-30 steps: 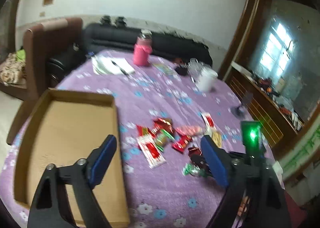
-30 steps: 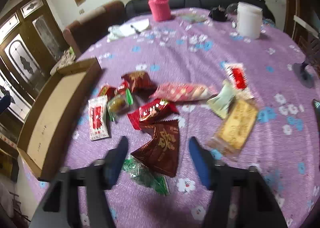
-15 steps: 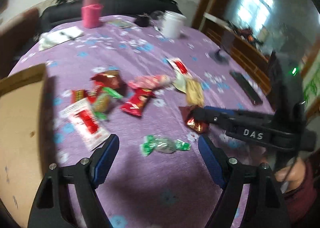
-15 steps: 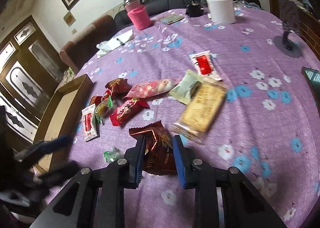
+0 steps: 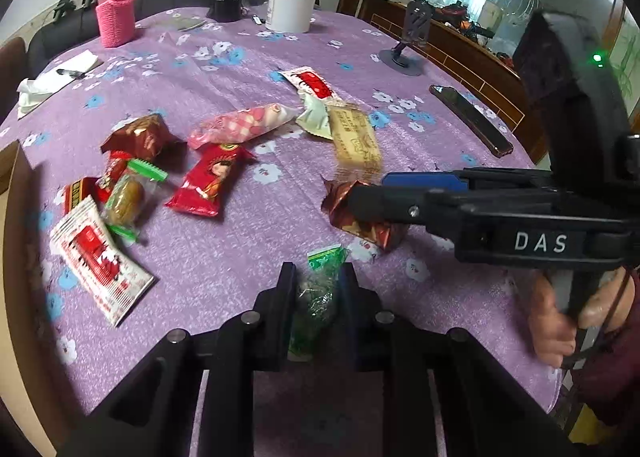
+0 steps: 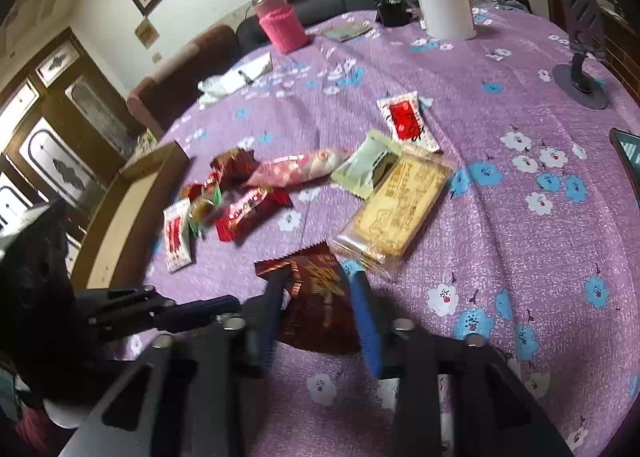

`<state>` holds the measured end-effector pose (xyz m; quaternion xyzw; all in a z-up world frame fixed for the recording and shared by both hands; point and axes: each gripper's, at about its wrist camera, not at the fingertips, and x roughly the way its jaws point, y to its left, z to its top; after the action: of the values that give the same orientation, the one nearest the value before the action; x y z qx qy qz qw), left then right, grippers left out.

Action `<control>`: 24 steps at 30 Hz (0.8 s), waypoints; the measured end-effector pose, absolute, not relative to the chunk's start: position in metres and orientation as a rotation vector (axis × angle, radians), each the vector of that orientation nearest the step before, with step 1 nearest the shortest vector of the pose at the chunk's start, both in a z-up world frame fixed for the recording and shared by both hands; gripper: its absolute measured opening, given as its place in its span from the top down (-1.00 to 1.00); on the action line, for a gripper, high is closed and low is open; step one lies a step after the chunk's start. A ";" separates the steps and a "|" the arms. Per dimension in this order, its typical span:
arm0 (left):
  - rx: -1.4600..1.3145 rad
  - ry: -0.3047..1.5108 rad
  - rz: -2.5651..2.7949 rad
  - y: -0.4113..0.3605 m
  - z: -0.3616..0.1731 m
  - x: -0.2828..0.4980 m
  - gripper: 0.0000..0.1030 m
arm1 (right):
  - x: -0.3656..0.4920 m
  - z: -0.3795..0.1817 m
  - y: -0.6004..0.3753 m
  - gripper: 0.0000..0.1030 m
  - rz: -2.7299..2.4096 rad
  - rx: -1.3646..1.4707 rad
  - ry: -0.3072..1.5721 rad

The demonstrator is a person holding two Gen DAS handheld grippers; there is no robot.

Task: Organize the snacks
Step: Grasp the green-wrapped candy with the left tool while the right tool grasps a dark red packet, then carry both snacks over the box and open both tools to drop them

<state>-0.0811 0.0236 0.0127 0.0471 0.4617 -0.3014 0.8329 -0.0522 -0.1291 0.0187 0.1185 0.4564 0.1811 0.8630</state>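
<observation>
Left gripper (image 5: 316, 293) is pinching a crinkly green candy wrapper (image 5: 318, 289) just above the purple floral tablecloth (image 5: 224, 257). Right gripper (image 6: 320, 297) is clamping a dark red-brown foil snack packet (image 6: 316, 297), its jaws pressing both sides. Other snacks are lying scattered beyond: yellow biscuit pack (image 6: 394, 213), pink marshmallow bag (image 5: 244, 123). Cardboard box (image 6: 132, 213) is sitting at the table's left edge.
</observation>
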 end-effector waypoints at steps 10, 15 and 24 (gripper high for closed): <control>0.179 0.975 -0.595 0.019 0.013 -0.093 0.59 | -0.058 0.014 -0.105 0.12 0.389 0.113 0.963; 0.083 0.953 -0.584 0.038 0.024 -0.099 0.59 | -0.064 0.017 -0.109 0.43 0.390 0.148 0.963; -0.129 0.838 -0.514 0.117 0.074 -0.114 0.59 | -0.079 0.052 -0.096 0.87 0.392 0.167 0.904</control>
<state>-0.1137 0.1165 0.0744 -0.0617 0.4022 -0.2465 0.8796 -0.0789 -0.0957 0.0521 0.0801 0.4334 0.1877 0.8778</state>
